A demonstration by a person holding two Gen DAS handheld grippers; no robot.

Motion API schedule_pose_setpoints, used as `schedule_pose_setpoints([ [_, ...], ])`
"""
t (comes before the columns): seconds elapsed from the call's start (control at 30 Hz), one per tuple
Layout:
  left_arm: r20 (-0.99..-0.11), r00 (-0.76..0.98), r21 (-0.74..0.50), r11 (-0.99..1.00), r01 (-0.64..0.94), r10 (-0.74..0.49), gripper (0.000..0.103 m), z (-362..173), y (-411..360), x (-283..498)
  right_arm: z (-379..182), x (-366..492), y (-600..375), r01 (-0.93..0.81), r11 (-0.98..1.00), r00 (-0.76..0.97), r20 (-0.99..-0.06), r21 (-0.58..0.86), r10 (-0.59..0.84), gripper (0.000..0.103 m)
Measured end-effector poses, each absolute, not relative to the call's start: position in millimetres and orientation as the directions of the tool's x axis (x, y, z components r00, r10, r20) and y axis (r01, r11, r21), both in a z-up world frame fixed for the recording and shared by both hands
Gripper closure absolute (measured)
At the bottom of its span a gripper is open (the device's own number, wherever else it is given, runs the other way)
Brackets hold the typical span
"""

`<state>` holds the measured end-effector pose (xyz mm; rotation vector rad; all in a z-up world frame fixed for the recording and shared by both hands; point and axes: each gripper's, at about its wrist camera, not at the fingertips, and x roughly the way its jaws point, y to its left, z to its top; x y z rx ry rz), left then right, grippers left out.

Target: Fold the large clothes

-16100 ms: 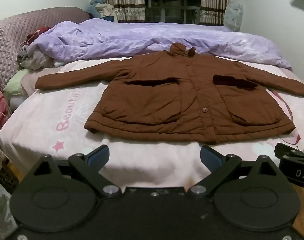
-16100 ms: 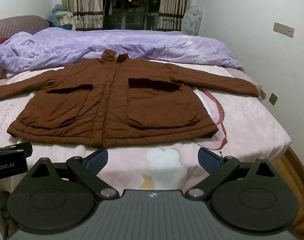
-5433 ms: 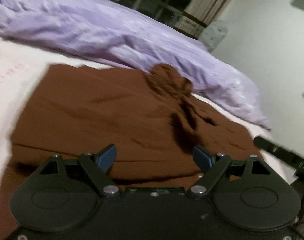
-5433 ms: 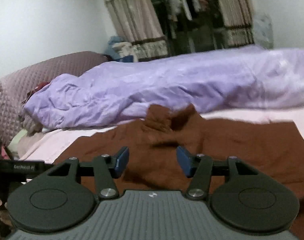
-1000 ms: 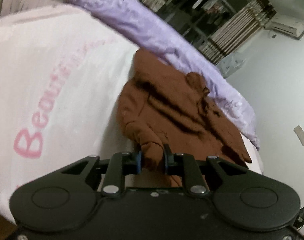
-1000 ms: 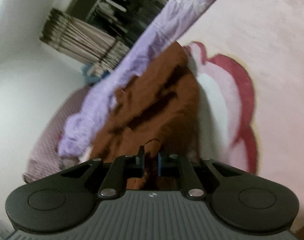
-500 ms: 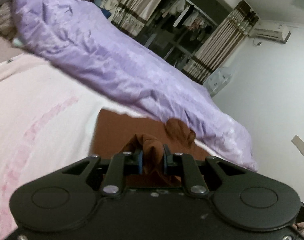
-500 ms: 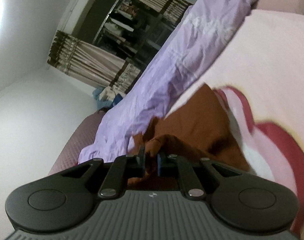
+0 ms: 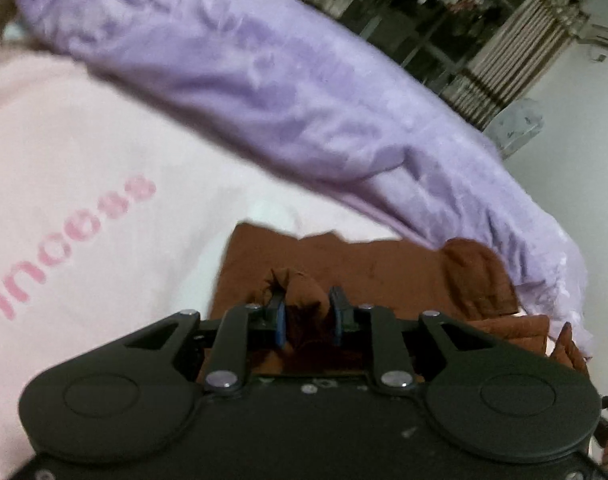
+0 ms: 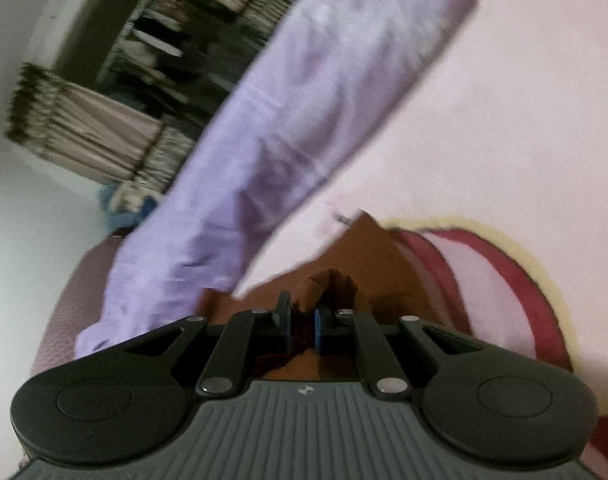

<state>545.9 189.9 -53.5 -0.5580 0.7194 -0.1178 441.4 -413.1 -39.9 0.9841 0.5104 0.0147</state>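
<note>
Nearest in the left wrist view, the left gripper (image 9: pixel 307 314) is seen with a bunched fold of the brown jacket (image 9: pixel 383 268) between its fingers (image 9: pixel 280 322); the jaws are opening, and a dark gap shows between the cloth and the right-hand pad. In the right wrist view, the right gripper (image 10: pixel 302 326) is held with its fingers (image 10: pixel 319 328) pinched narrowly on a second fold of the same jacket.

Just beyond the fingers, the jacket lies on the bed (image 9: pixel 84 152), on a pink printed bedsheet (image 10: pixel 483 120), as a compact block with a straight far edge. The collar (image 9: pixel 475 264) is seen at the far end, touching the quilt.

Progress, judged from the present lie: the hem has been carried up over the body toward the collar, so the lengthwise fold is nearly laid. Left to do: release by the right gripper, completion of release by the left, and possibly smoothing or a further fold. The sleeves cannot be made out.

Count: one jacket, two grippers, one purple quilt (image 9: pixel 264 80) across the far side of the bed, two curtain panels (image 9: pixel 515 56) flanking one open wardrobe behind it.
</note>
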Motion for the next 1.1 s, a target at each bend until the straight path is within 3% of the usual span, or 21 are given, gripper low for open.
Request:
schedule_pose_setpoints([
  [0.07, -0.581, 0.751, -0.545, 0.835, -0.073, -0.314, 0.075, -58.8, 194.7, 548.4, -55.6, 446.4, -415.4, 0.224, 0.527, 0.881, -0.402, 0.820, 0.251, 0.088],
  [0.17, -0.535, 0.755, -0.606, 0.795, -0.030, -0.379, 0.066, -49.7, 211.0, 542.8, -65.4, 440.6, -423.1, 0.181, 0.442, 0.897, -0.332, 0.879, 0.293, 0.074],
  [0.2, -0.520, 0.761, -0.619, 0.785, -0.022, -0.388, 0.063, -43.3, 215.8, 537.8, -63.6, 436.7, -425.9, 0.165, 0.433, 0.900, -0.315, 0.886, 0.302, 0.065],
  [0.23, -0.508, 0.777, -0.613, 0.790, -0.022, -0.372, 0.046, -35.1, 221.6, 531.3, -59.0, 430.8, -427.4, 0.152, 0.438, 0.906, -0.303, 0.886, 0.297, 0.059],
  [0.3, -0.477, 0.835, -0.540, 0.841, -0.032, -0.275, 0.042, -14.9, 229.9, 513.1, -43.0, 416.0, -432.1, 0.128, 0.495, 0.929, -0.279, 0.859, 0.243, 0.026],
  [0.33, -0.464, 0.848, -0.518, 0.855, -0.027, -0.255, 0.041, -9.5, 232.8, 507.1, -36.6, 408.4, -432.4, 0.116, 0.529, 0.939, -0.266, 0.840, 0.217, 0.021],
  [0.43, -0.481, 0.838, -0.485, 0.874, -0.009, -0.258, 0.041, -7.7, 234.6, 499.7, -20.8, 400.4, -429.3, 0.083, 0.638, 0.945, -0.264, 0.766, 0.194, 0.019],
  [0.57, -0.552, 0.800, -0.408, 0.913, -0.011, -0.237, 0.041, -27.0, 213.7, 509.0, -16.4, 413.2, -409.2, 0.121, 0.743, 0.922, -0.353, 0.659, 0.163, 0.020],
  [0.8, -0.610, 0.753, -0.399, 0.916, -0.023, -0.247, 0.042, -56.2, 184.3, 532.0, -20.8, 438.6, -378.7, 0.165, 0.816, 0.886, -0.447, 0.554, 0.124, 0.026],
  [0.83, -0.598, 0.762, -0.399, 0.917, -0.013, -0.249, 0.046, -54.9, 181.7, 531.5, -20.3, 440.5, -374.8, 0.165, 0.826, 0.882, -0.456, 0.538, 0.120, 0.029],
  [0.87, -0.581, 0.773, -0.399, 0.917, 0.004, -0.256, 0.050, -52.8, 179.0, 530.2, -19.6, 439.9, -370.8, 0.156, 0.839, 0.879, -0.461, 0.521, 0.123, 0.042],
  [0.9, -0.567, 0.784, -0.390, 0.921, 0.017, -0.254, 0.052, -49.7, 176.0, 528.3, -18.4, 438.8, -366.8, 0.152, 0.857, 0.878, -0.465, 0.493, 0.112, 0.065],
  [0.93, -0.557, 0.793, -0.370, 0.929, 0.029, -0.247, 0.083, -46.6, 172.3, 526.4, -16.3, 438.5, -362.7, 0.167, 0.875, 0.876, -0.476, 0.454, 0.080, 0.078],
  [0.97, -0.565, 0.791, -0.343, 0.939, 0.034, -0.235, 0.097, -43.3, 168.9, 525.9, -14.3, 438.4, -359.9, 0.182, 0.890, 0.873, -0.485, 0.417, 0.049, 0.089],
  [1.0, -0.562, 0.796, -0.335, 0.942, 0.030, -0.225, 0.097, -39.4, 167.6, 524.6, -11.6, 434.5, -359.1, 0.176, 0.896, 0.881, -0.471, 0.409, 0.042, 0.094],
  [1.1, -0.473, 0.851, -0.365, 0.930, 0.047, -0.229, 0.097, -22.3, 173.1, 515.0, 1.6, 421.4, -363.9, 0.174, 0.883, 0.916, -0.401, 0.436, 0.017, 0.096],
])
